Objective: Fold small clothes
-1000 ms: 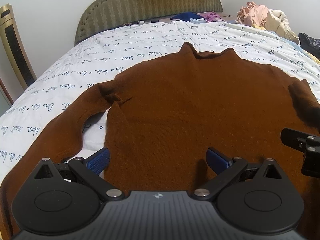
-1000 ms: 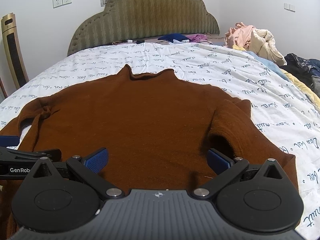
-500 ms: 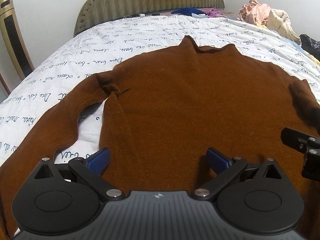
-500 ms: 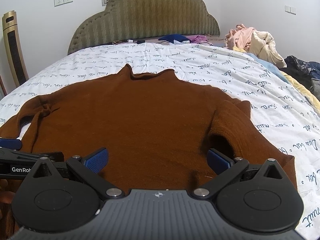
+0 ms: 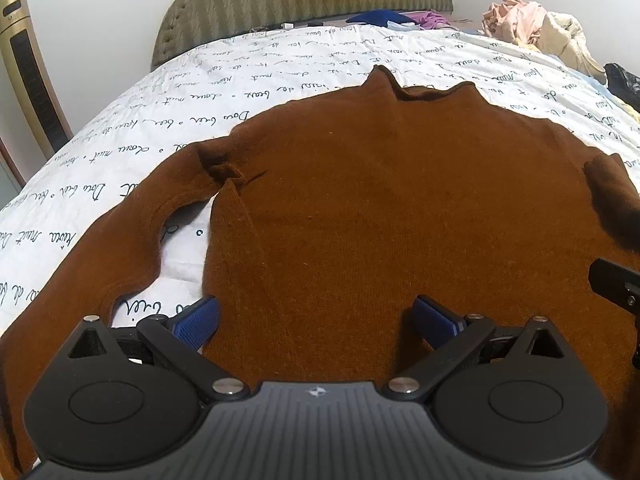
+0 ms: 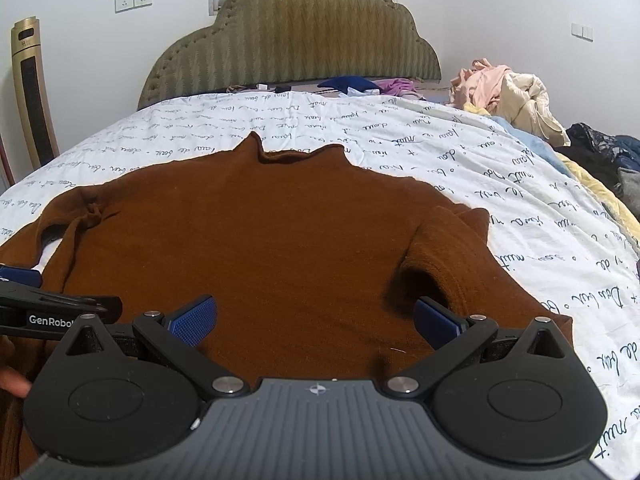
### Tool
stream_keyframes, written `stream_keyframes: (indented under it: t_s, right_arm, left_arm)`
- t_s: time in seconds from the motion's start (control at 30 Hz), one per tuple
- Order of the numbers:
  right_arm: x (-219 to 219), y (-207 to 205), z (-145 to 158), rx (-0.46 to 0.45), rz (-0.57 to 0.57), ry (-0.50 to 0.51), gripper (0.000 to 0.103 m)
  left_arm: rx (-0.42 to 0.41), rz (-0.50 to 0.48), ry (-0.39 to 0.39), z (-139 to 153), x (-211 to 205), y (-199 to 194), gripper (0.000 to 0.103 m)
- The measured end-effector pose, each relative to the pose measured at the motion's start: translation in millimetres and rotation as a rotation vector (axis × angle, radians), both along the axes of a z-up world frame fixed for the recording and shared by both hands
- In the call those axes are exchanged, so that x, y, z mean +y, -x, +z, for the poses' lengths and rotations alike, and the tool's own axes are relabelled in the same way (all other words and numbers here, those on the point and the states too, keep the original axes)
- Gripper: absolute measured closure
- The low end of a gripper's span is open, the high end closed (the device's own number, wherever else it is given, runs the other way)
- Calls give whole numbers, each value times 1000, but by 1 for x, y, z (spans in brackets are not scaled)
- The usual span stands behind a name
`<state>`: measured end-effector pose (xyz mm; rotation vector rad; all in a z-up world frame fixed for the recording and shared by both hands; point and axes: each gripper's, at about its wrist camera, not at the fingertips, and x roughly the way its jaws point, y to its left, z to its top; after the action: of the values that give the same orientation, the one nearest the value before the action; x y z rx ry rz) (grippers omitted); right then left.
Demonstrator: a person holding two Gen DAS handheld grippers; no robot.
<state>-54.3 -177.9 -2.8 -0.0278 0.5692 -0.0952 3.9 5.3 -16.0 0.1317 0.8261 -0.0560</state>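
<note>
Fingers [image 5: 196,320] of the left gripper [image 5: 316,318]: blue-padded, spread wide, grasping nothing; poised at the lower hem area of the brown sweater [image 5: 380,208], left pad at the garment's left side edge, right pad over the body.
Fingers [image 6: 192,320] of the right gripper [image 6: 316,318]: likewise spread wide and empty, both pads over the lower right part of the garment.

Items, left to right:
1. Tower fan [image 6: 34,92], gold and black, upright against the wall at the bed's left.
2. Wall sockets [image 6: 134,0], white pair, to the left of the headboard.
3. Left sleeve [image 5: 100,248] of the sweater, angled down and outward, a gap of bedding between it and the body; a small pucker at the armpit.
4. Brown sweater, mock-neck, laid flat, collar toward the headboard, hem toward the grippers, on the bedspread [image 6: 440,144], which is white with dark script lettering.
5. Headboard [image 6: 292,40], olive, scalloped top, chevron texture.
6. Blue and purple garments [image 6: 360,84], at the head of the bed.
7. Right sleeve [image 6: 452,256], lying close along the body, cuff near the hem.
8. Clothes pile [image 6: 508,96], pink and cream, at the bed's right edge; darker items [image 6: 596,148] beyond it to the right.
</note>
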Motion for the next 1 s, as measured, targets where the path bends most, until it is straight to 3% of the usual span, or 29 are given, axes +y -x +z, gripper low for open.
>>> stream_keyframes:
  t_s: [0.57, 0.8, 1.0]
  right_arm:
    - [7, 16, 0, -36, 36, 112, 0]
    - [-3, 47, 9, -190, 49, 97, 0]
    - [-14, 61, 9, -153, 71, 76, 0]
  left_arm:
    - [-15, -30, -16, 1, -9, 3, 0]
    - [-37, -50, -5, 3, -14, 8, 0]
    - [-90, -70, 8, 5, -19, 15, 0]
